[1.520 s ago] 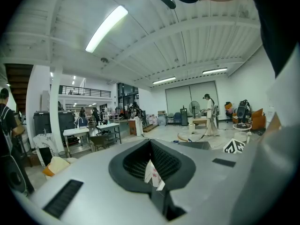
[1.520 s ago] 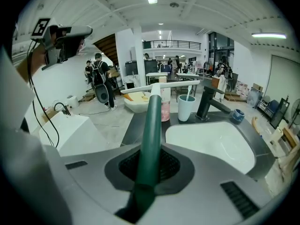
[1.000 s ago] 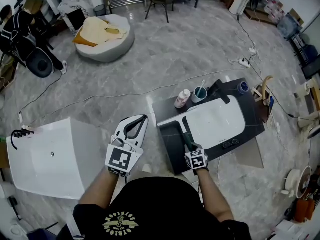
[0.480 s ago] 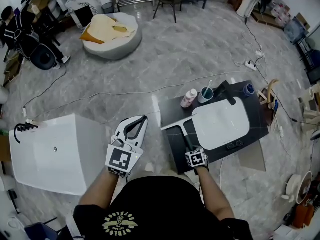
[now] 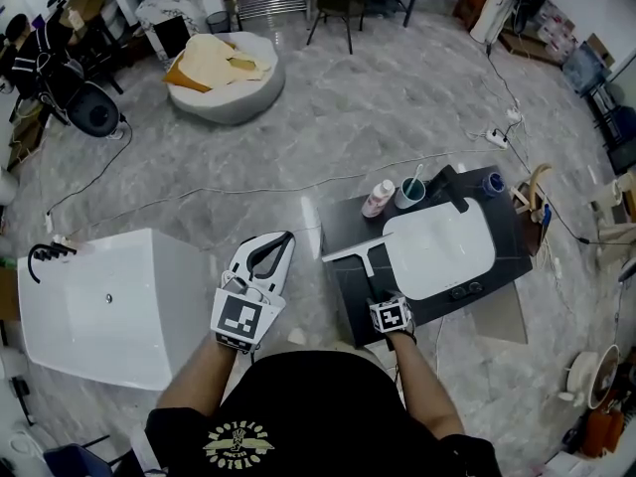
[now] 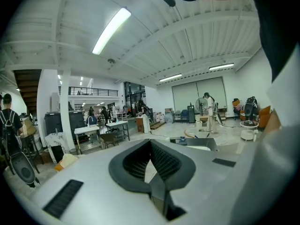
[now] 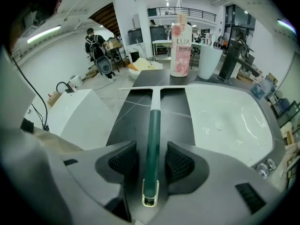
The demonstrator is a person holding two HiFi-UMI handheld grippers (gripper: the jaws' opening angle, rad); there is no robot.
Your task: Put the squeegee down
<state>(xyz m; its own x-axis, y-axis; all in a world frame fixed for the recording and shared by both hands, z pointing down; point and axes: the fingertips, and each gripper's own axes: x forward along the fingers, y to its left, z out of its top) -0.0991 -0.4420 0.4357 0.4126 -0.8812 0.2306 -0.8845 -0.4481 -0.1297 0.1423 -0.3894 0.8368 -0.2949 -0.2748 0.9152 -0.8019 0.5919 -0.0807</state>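
The right gripper pointed steeply down at the near edge of the dark surface. In the right gripper view its jaws stood wide apart, and they had just been opening. The green handle of the squeegee ran between them, with a dark gap on each side, so neither pad pressed on it. The squeegee lay on the dark surface just left of the white basin. Its pale blade lay crosswise at the far end and its handle pointed back toward the person.

The left gripper hung over the floor, well apart from the surface. In the left gripper view its jaws met at the tips and nothing lay between the pads.

Only the head view showed both grippers at once, and how the squeegee lay beside the basin. The right gripper view alone showed the gaps beside the handle. It also showed a pink bottle, a cup and a black faucet standing upright along the far edge.
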